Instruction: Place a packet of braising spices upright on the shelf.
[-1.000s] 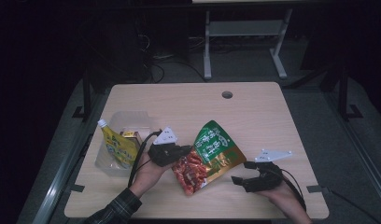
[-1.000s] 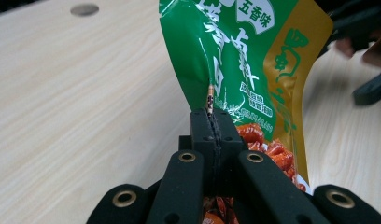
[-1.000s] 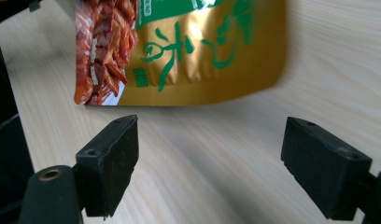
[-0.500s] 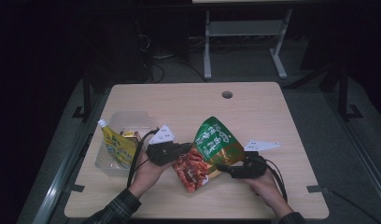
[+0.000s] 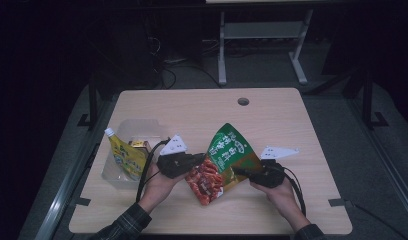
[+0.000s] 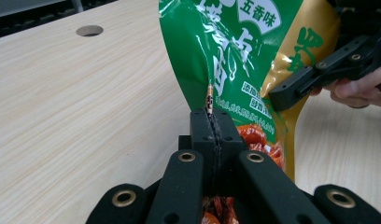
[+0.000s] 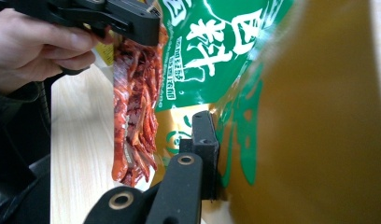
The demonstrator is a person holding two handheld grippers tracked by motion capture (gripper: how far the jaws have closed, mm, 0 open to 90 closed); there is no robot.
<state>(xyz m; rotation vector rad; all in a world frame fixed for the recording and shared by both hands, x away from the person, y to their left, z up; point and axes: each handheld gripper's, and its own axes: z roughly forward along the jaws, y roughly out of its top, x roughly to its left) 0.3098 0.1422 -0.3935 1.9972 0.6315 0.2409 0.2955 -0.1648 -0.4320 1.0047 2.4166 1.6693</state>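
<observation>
A snack bag, green on top, red below and gold at its right side, stands tilted on the table between both grippers. My left gripper is shut on the bag's left edge; in the left gripper view the jaws pinch the seam of the bag. My right gripper has just been closing and now clamps the gold right edge. In the right gripper view one jaw presses the bag and the foil hides the other. The left gripper shows there at top left.
A clear plastic box at the table's left holds a yellow pouch and a small packet. The wooden table has a cable hole near its far edge. Cables trail from both grippers toward the person.
The right gripper moved left to the bag's right edge and shut on it. The bag now stands more upright between both grippers. The left gripper stayed put.
</observation>
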